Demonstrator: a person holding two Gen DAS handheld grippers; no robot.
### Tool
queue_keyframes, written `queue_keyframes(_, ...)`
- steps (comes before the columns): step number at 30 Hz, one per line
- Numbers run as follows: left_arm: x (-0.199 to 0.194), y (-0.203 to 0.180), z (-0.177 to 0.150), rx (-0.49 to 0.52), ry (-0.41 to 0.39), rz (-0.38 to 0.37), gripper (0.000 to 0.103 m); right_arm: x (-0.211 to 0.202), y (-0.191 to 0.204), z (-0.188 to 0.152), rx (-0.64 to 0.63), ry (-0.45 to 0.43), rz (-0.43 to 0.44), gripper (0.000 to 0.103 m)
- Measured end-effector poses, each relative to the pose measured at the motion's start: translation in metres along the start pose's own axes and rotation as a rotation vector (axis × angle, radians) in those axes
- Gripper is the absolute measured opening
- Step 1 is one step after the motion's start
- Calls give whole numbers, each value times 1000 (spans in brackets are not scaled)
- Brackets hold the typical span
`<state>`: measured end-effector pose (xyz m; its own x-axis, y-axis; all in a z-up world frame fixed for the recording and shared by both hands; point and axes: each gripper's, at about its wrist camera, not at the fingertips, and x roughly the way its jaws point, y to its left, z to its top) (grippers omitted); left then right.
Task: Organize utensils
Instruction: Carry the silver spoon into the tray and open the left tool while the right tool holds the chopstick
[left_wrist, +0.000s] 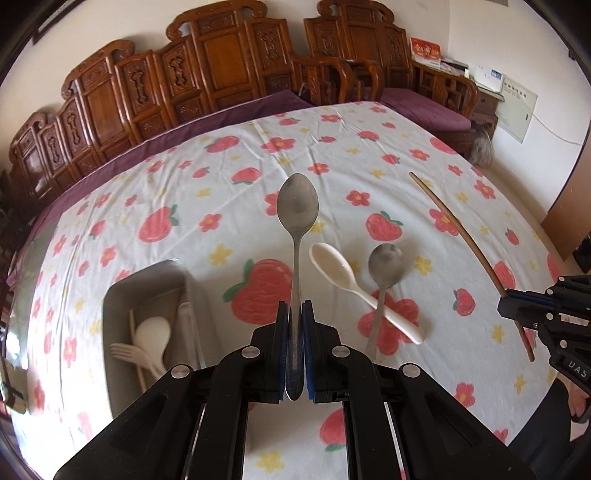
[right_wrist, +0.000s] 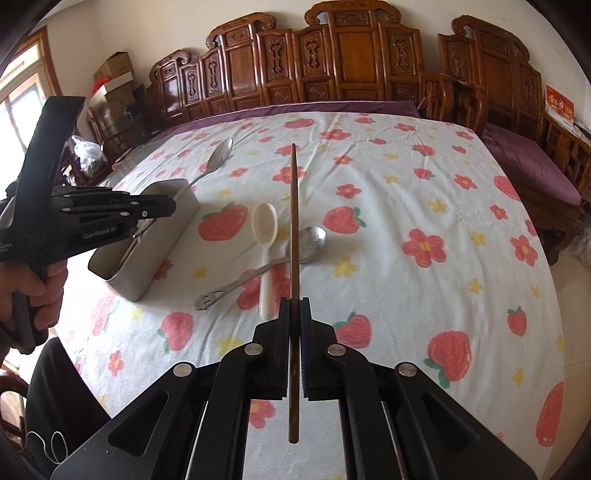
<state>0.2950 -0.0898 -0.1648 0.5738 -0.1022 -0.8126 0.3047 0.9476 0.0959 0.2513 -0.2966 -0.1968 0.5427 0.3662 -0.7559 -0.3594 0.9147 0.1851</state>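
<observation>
The left gripper (left_wrist: 295, 308) is seen closest in its own view, its jaws clamped on the handle of a steel spoon (left_wrist: 298, 206), which is held above the cloth with its bowl pointing away from the camera. The right gripper (right_wrist: 294, 304) is likewise closed on a brown chopstick (right_wrist: 294, 221), gripped part-way along, so that a long stretch is left pointing forward and a shorter end back toward the camera.

A table is covered by a white cloth (left_wrist: 369, 155) printed with strawberries and flowers. A metal tray (left_wrist: 114, 295) is set on it at the left gripper's side; a white fork (left_wrist: 125, 350), a white spoon-like piece (left_wrist: 153, 332) and a thin stick are seen inside it, though blurred. In the right wrist view the left gripper is shown just beside and partly above the tray (right_wrist: 147, 266), with the held spoon (right_wrist: 218, 158) reaching out beyond the tray's far end.

Two utensils are left on the cloth between the tray and the chopstick: a white spoon (left_wrist: 351, 280) and a second steel spoon (left_wrist: 386, 264), crossed over each other at the handles, the white one on top. A hand (right_wrist: 40, 288) is seen wrapped round the left gripper's grip. Carved wooden furniture (right_wrist: 332, 66) is ranged behind the table.
</observation>
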Motion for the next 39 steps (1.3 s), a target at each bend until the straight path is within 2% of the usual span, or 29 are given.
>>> queue_keyframes(14, -28, 64, -35, -78, -28, 48, 7, -9, 37, 10, -60, -40, 4, 6)
queue_keyframes(25, -4, 112, -61, -142, 22, 109, 7, 14, 85, 21, -84, -23, 51, 6)
queue_keyframes(33, 13, 132, -71, -189, 54, 110, 7, 32, 118, 25, -99, 4, 72, 6)
queue_keyframes(39, 14, 139, -73, -201, 49, 86, 7, 39, 136, 28, -127, 21, 69, 6)
